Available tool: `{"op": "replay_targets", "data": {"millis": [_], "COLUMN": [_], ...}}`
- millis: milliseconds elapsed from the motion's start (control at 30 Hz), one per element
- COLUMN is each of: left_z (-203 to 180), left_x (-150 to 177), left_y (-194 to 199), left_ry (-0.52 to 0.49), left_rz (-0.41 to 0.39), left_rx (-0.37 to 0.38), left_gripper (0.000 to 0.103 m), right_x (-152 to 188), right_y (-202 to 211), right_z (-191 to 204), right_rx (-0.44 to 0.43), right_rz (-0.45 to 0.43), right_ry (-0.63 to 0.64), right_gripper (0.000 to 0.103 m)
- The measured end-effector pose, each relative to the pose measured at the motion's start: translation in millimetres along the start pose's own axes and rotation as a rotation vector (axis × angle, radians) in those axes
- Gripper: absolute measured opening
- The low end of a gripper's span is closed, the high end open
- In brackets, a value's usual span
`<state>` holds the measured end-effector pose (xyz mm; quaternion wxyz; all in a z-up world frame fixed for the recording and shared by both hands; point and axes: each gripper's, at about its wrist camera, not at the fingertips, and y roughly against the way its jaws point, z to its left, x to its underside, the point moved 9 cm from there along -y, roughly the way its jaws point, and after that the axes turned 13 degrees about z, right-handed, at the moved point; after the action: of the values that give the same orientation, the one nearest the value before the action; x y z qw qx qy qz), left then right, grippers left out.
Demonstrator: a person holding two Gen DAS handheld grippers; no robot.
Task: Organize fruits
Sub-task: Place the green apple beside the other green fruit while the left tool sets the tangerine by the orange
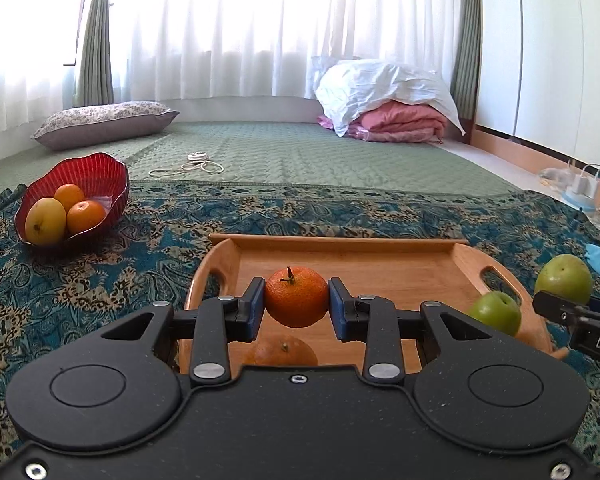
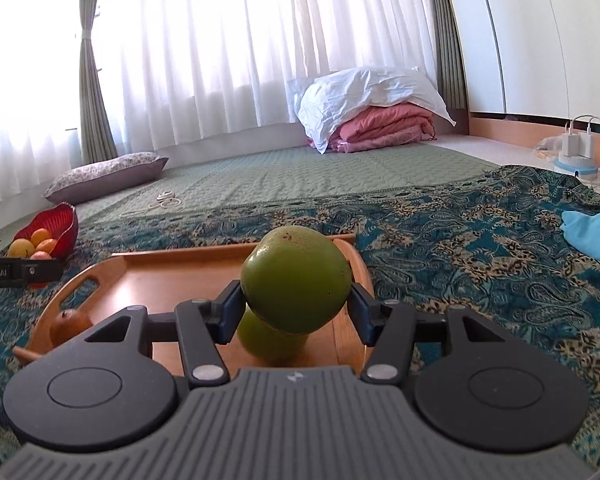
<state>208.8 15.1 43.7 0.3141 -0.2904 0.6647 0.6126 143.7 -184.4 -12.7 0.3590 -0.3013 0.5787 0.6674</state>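
In the left wrist view, a red bowl (image 1: 74,200) holding three fruits sits far left on the patterned cloth (image 1: 100,280); ahead, the left gripper (image 1: 297,307) clamps an orange (image 1: 297,296) above the wooden tray (image 1: 380,268), over a second orange (image 1: 284,353). In the right wrist view, the right gripper (image 2: 296,312), level over the tray's right side, pinches a green fruit (image 2: 296,278) above another green fruit (image 2: 272,340).
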Motion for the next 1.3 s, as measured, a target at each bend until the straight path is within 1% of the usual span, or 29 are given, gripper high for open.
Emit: {"op": "replay_targets", "data": {"millis": [200,367,533,700,867,967,1133,1300], "left_z": [13.0,21.0,25.6,29.6,35.1,37.0,40.1,41.6], "left_x": [-4.4,-7.3,-11.3,-9.1,-1.9,1.7,6.7,7.9], "left_y": [-24.1,-44.3,-60.3,-78.4,-97.7,-105.1,-113.3,-114.9], "left_ry": [0.038,0.065,0.074,0.092,0.129,0.138,0.165,0.175], "left_rz": [0.041,0.091,0.128,0.189,0.265,0.297,0.343,0.351], "left_rx": [0.010,0.015,0.013,0.016,0.013,0.015,0.020,0.024], "left_gripper": [0.032,0.032,0.032,0.032,0.032,0.032,0.032,0.032], "right_x": [-17.9,-23.1,-21.8,-25.6,-19.5,-18.9,-21.7,-21.9], "right_y": [-23.4,-46.6,-66.4,-81.9,-99.2,-103.0,-107.1,-107.0], "right_z": [-4.7,-6.5,-11.7,-16.6,-20.4,-23.0,-24.4,-22.3], "right_rx": [-0.027,-0.073,-0.094,-0.045,-0.035,-0.037,-0.037,-0.035], "right_rz": [0.003,0.043,0.087,0.155,0.248,0.270,0.297,0.315], "right_ry": [-0.049,-0.106,-0.160,-0.160,-0.189,-0.223,-0.240,-0.229], "right_gripper": [0.058,0.058,0.058,0.058,0.058,0.057,0.056,0.056]}}
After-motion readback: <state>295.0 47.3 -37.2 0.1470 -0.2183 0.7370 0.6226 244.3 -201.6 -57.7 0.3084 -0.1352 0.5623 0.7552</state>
